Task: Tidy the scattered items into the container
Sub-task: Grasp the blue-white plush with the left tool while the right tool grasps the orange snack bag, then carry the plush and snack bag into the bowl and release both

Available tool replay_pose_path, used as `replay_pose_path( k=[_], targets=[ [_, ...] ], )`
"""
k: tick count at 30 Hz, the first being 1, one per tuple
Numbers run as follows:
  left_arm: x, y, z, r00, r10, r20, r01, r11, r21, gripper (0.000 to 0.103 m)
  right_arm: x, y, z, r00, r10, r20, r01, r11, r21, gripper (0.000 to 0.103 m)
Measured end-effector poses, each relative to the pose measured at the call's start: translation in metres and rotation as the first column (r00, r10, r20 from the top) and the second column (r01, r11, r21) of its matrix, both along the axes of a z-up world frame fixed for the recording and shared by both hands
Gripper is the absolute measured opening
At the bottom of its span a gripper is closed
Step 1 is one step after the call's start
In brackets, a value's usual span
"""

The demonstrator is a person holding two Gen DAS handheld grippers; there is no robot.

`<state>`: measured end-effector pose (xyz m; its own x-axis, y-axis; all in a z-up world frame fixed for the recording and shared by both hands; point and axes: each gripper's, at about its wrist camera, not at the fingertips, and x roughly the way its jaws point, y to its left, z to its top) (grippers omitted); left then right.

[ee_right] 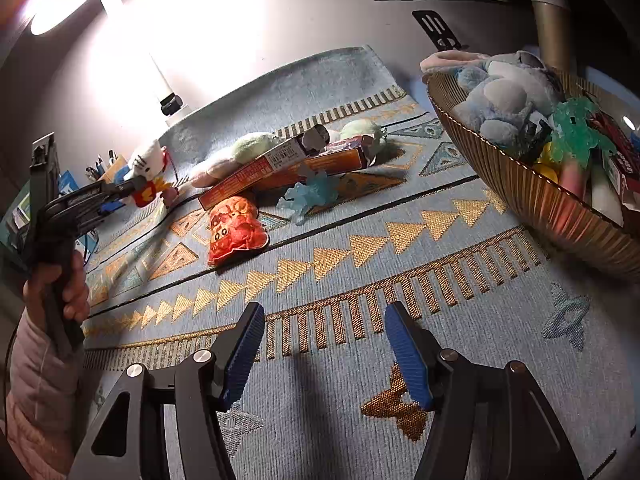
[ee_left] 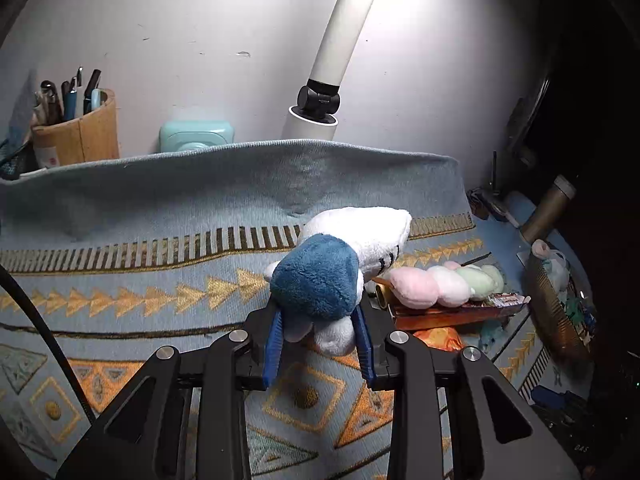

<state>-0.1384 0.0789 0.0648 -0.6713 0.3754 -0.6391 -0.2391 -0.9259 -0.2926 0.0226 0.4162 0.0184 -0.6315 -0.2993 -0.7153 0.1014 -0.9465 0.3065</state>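
Observation:
My left gripper is shut on a white and blue plush cat toy, held above the patterned rug; the toy also shows at the far left of the right wrist view. My right gripper is open and empty, low over the rug. The ribbed golden basket stands at the right with several toys in it. On the rug lie an orange pouch, orange boxes, a pastel plush and a pale blue figure.
A wooden pen holder, a mint device and a white lamp stand by the wall. A gold bottle stands behind the basket. The basket also shows at the right in the left wrist view.

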Motion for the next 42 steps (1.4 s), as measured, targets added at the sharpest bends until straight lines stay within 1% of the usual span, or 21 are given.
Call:
replay_pose_path(
  k=[4,6,8,10,12,13,14,17,20,23,26,27,28,29,31,32,34,38,40,42],
  targets=[
    [0.046,-0.009,-0.008,1.000,0.019,0.019,-0.020,0.999,0.036,0.028,-0.005,-0.006,0.002,0.999,0.034,0.016,-0.034,0.999,0.000,0.061],
    [0.067,-0.008,-0.013,0.999,0.044,0.007,-0.044,0.999,0.020,0.028,-0.011,-0.016,0.006,0.997,0.076,0.028,-0.075,0.997,-0.037,0.061],
    [0.079,-0.008,-0.020,0.997,0.077,-0.006,-0.077,0.997,-0.004,0.028,-0.018,-0.033,0.015,0.994,0.107,0.017,-0.106,0.993,-0.051,0.061],
    [0.084,-0.011,-0.027,0.996,0.084,-0.009,-0.084,0.996,0.005,0.028,-0.031,-0.056,0.022,0.988,0.152,0.019,-0.152,0.988,-0.013,0.061],
    [0.084,-0.014,-0.036,0.997,0.081,-0.001,-0.081,0.996,0.035,0.028,-0.048,-0.078,0.021,0.977,0.209,0.035,-0.210,0.977,0.036,0.061],
    [0.082,-0.010,-0.041,0.997,0.079,0.014,-0.080,0.996,0.027,0.028,-0.056,-0.087,0.018,0.974,0.221,0.046,-0.223,0.973,0.057,0.061],
    [0.080,-0.007,-0.042,0.997,0.073,0.028,-0.074,0.997,0.017,0.028,-0.064,-0.094,0.014,0.975,0.216,0.060,-0.221,0.972,0.081,0.061],
    [0.083,-0.007,-0.041,0.998,0.065,0.014,-0.065,0.998,0.026,0.028,-0.083,-0.109,0.005,0.980,0.191,0.062,-0.198,0.968,0.156,0.061],
    [0.081,-0.011,-0.043,0.997,0.071,0.031,-0.073,0.996,0.050,0.028,-0.096,-0.118,0.000,0.976,0.202,0.078,-0.213,0.958,0.190,0.063],
    [0.083,-0.013,-0.043,0.997,0.075,0.028,-0.077,0.995,0.067,0.028,-0.106,-0.128,-0.003,0.977,0.206,0.060,-0.215,0.949,0.230,0.063],
    [0.083,-0.012,-0.043,0.997,0.073,0.031,-0.074,0.995,0.061,0.028,-0.109,-0.137,-0.007,0.977,0.213,0.029,-0.212,0.931,0.298,0.064],
    [0.083,-0.011,-0.043,0.997,0.072,0.031,-0.073,0.996,0.060,0.028,-0.109,-0.138,-0.006,0.977,0.212,0.027,-0.210,0.929,0.306,0.063],
    [0.084,-0.011,-0.043,0.997,0.071,0.031,-0.072,0.996,0.060,0.028,-0.109,-0.137,-0.006,0.977,0.210,0.023,-0.207,0.929,0.307,0.055],
    [0.084,-0.011,-0.044,0.997,0.069,0.029,-0.071,0.996,0.060,0.028,-0.109,-0.135,-0.005,0.979,0.205,0.015,-0.200,0.932,0.303,0.046],
    [0.086,-0.010,-0.044,0.997,0.067,0.024,-0.068,0.996,0.061,0.028,-0.107,-0.128,-0.004,0.981,0.196,0.008,-0.191,0.942,0.276,0.037],
    [0.086,-0.009,-0.044,0.998,0.067,0.021,-0.068,0.996,0.059,0.028,-0.106,-0.126,-0.003,0.980,0.196,0.009,-0.192,0.945,0.263,0.035],
    [0.087,-0.009,-0.044,0.998,0.066,0.019,-0.067,0.996,0.059,0.028,-0.100,-0.121,-0.001,0.980,0.200,0.023,-0.199,0.952,0.232,0.032],
    [0.090,-0.008,-0.043,0.998,0.061,0.004,-0.062,0.996,0.062,0.028,-0.069,-0.104,0.002,0.972,0.228,0.060,-0.232,0.970,0.072,0.030],
    [0.092,-0.003,-0.042,0.998,0.059,0.004,-0.059,0.997,0.046,0.028,-0.047,-0.089,0.006,0.972,0.228,0.059,-0.228,0.974,-0.006,0.030],
    [0.095,0.007,-0.040,0.999,0.040,0.001,-0.040,0.999,0.021,0.028,-0.027,-0.072,0.010,0.975,0.216,0.052,-0.213,0.975,-0.061,0.030]
  ],
)
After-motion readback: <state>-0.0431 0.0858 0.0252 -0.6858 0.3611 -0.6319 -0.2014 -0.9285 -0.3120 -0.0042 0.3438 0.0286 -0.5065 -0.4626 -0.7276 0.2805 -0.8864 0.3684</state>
